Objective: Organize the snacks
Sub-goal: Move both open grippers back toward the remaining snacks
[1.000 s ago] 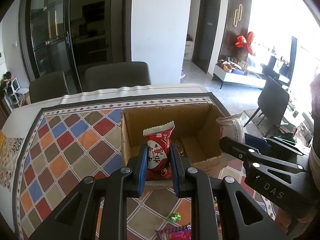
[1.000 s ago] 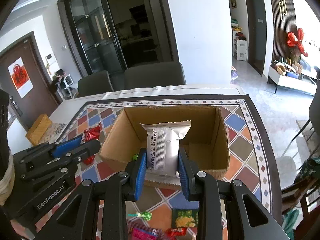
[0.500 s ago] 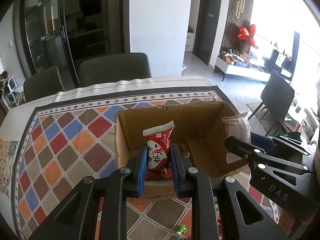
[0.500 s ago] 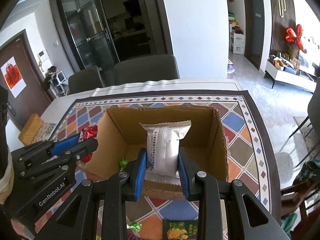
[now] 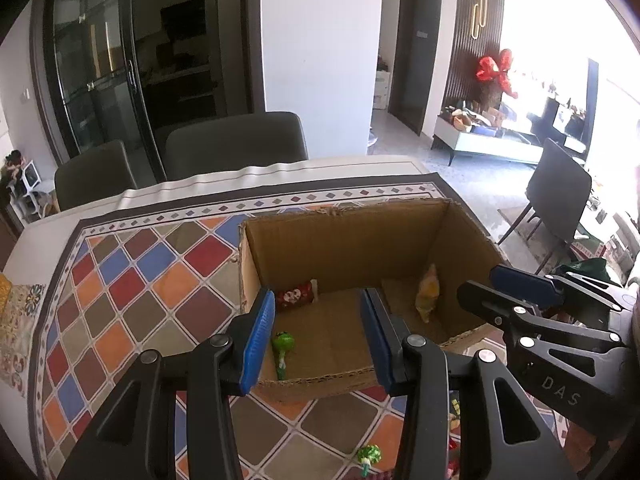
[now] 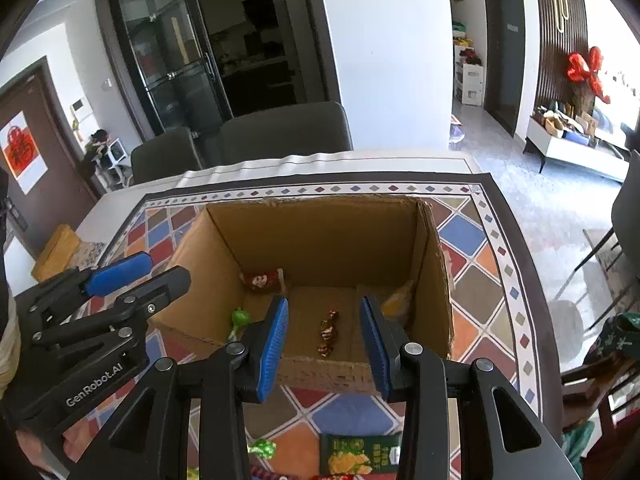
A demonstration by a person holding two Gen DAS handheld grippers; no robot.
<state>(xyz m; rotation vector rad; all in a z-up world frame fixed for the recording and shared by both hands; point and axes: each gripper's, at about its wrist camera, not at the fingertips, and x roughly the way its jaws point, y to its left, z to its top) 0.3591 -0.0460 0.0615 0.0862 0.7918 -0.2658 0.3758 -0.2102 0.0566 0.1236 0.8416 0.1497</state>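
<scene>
L gripper (image 5: 318, 332) jaws just opened, nothing between them; R gripper (image 6: 324, 338) same, spread & empty. Both hover at near rim of box (image 5: 352, 240). Inside: red pack (image 5: 296, 295) in far-left corner, yellow pack (image 5: 427, 294) against right wall, green candy (image 5: 283, 344) on floor.

This is a home, a dining area open to a living room. Upholstered chairs (image 6: 280, 130) stand at the far side of a surface (image 5: 132, 280) under a patterned cloth; glass doors (image 6: 172, 60), a red door poster (image 6: 18, 152) and a low cabinet (image 5: 484, 142) lie beyond.
</scene>
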